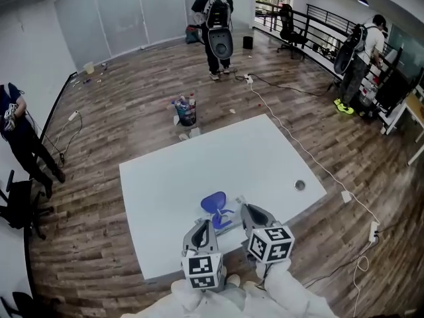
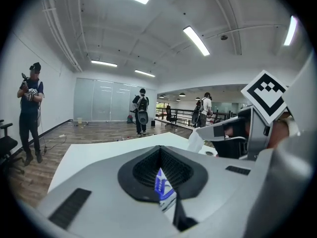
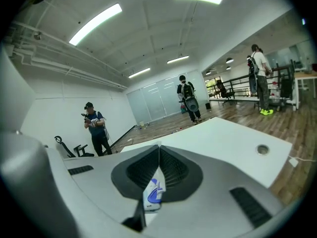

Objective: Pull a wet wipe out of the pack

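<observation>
We are in an open office with a brown wood-plank floor [image 1: 132,98], and the work sits at the near edge of a white rectangular table [image 1: 172,177]. The blue-and-white soft plastic wet wipe pack [image 1: 215,207] hangs just above that edge, between the two tools rather than lying flat. We judge this is so that one tool can anchor it while the other draws against it. A white wet wipe [image 2: 196,139] shows as a pale crumpled tip poking past the right tool's jaws in the left gripper view. The left gripper [image 2: 159,155] is clamped on the pack, with the printed blue wrapper pinched in the seam of its dark ribbed pads. The right gripper [image 3: 159,155] has its jaws pressed together on white material, with blue print showing just below. We take the white part for the wipe's free end and the print for the pack behind it, though the right gripper view alone does not settle that. The two tools sit close together and point nearly level. That suits a pull straight apart, and the sheet does not look clear of the pack yet. The black-and-white marker cubes [image 1: 270,244] ride nearest us. Farther out on the table there is only a small round metal grommet [image 1: 300,185], and a person wearing a backpack [image 1: 217,25] stands well away on the floor.
</observation>
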### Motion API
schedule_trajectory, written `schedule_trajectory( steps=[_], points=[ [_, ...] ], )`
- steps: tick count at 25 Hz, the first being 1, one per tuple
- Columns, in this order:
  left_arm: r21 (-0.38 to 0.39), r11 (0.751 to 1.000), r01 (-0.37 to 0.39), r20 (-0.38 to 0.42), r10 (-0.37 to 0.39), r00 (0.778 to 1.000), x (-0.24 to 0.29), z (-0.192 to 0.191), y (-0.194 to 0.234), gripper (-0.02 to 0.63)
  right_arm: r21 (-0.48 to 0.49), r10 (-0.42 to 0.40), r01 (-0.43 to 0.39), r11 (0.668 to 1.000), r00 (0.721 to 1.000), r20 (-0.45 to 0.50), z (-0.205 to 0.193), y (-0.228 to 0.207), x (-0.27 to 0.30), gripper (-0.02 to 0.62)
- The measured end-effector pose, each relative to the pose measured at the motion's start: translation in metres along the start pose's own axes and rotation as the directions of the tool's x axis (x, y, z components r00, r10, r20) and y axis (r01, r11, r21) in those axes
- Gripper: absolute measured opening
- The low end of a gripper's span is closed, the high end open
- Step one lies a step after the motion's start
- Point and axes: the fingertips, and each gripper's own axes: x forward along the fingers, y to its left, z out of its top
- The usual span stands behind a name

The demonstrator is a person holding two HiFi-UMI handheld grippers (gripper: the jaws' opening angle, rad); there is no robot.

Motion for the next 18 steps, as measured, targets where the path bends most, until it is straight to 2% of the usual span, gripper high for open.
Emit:
schedule_trajectory(
  steps=[6, 13, 18],
  points=[
    [0.031, 0.991, 0.128, 0.0, -0.128, 0.992, 0.021, 0.008, -0.05, 0.0, 0.042, -0.107, 0.105, 0.994, 0.994, 0.036, 0.003, -0.041, -0.034, 0.014],
    [0.052, 0.959, 0.28, -0.01, -0.28, 0.96, 0.034, 0.006, -0.114, 0.0, 0.096, -0.234, 0.227, 0.969, 0.97, 0.065, -0.005, -0.085, -0.081, 0.014],
    [0.069, 0.936, 0.345, -0.018, -0.344, 0.939, 0.04, 0.007, -0.144, 0.0, 0.115, -0.285, 0.276, 0.954, 0.956, 0.074, -0.006, -0.1, -0.102, 0.014]
  ],
)
